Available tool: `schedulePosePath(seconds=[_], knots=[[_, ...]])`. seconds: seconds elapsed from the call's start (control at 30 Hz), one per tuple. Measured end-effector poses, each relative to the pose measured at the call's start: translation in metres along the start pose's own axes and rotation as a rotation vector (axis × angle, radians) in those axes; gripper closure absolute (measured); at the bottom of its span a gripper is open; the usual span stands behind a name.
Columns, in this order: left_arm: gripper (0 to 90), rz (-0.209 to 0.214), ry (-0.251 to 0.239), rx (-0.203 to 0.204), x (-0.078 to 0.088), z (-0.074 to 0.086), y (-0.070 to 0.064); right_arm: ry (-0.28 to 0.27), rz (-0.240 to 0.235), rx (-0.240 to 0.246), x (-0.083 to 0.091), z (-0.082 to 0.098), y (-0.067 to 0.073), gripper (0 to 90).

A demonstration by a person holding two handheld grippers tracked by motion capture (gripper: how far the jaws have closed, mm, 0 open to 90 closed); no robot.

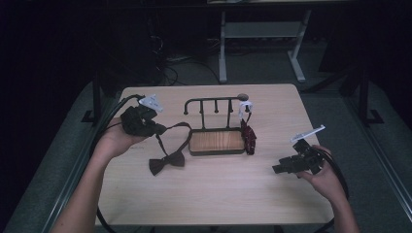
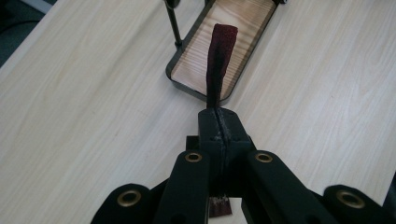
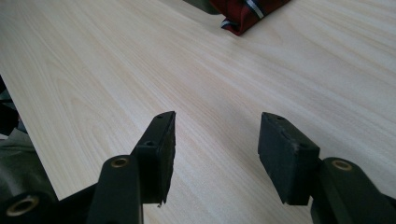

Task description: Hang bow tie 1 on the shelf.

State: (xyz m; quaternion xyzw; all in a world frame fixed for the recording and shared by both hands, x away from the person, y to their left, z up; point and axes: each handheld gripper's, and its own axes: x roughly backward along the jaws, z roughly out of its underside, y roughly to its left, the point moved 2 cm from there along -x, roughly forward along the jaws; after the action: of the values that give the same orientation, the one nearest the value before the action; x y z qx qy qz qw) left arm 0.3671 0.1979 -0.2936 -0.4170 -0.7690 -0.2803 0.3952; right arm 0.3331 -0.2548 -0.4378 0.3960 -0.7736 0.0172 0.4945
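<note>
My left gripper (image 1: 158, 129) is clamped on the strap (image 2: 219, 60) of the dark bow tie (image 1: 166, 162), whose bow rests on the table (image 1: 214, 194) just left of the rack (image 1: 216, 141). My right gripper (image 3: 217, 156) stands wide, holding nothing.

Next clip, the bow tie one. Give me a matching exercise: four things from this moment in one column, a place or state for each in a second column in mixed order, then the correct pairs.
Things
1. left gripper
2. right gripper
3. bow tie
4. rack

Places or states
A. jaws apart, nothing between them
B. knot on the table, strap rising to a gripper
C. stands mid-table, wooden base, red patterned cloth hanging at its right end
D. jaws shut on the dark red strap

Pairs: 1-D, 2-A, 3-B, 4-C
</note>
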Motion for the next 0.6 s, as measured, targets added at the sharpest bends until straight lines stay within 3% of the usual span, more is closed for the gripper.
schedulePosePath(seconds=[0.6], knots=[[89.9, -0.017, 0.004, -0.016, 0.013, -0.02, 0.003, -0.009, 0.007, 0.026, 0.002, -0.007, 0.004, 46.4]])
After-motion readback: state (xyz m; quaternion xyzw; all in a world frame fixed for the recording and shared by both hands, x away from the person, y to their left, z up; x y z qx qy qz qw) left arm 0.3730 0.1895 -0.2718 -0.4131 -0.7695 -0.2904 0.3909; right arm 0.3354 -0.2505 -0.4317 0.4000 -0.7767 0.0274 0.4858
